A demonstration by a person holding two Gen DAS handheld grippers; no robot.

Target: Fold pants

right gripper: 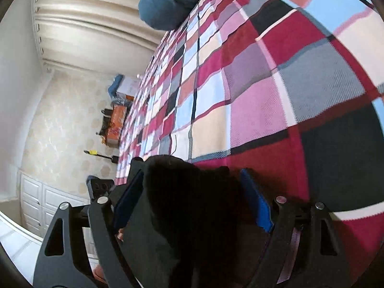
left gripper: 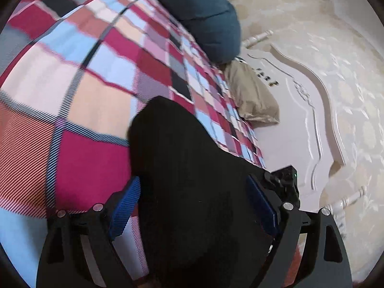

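Black pants [left gripper: 192, 192] between spread blue pads of left gripper [left gripper: 194, 206]; right gripper [right gripper: 194, 196] likewise spread; plaid bedspread [left gripper: 84, 84] beneath.

Left gripper [left gripper: 192, 204] jaws apparently spread; right gripper [right gripper: 192, 199] likewise.

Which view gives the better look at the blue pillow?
The left wrist view: the blue pillow shows almost whole there, lying on the plaid bedcover above a tan pillow. The right wrist view catches only part of it, cut off by the top edge of the picture.
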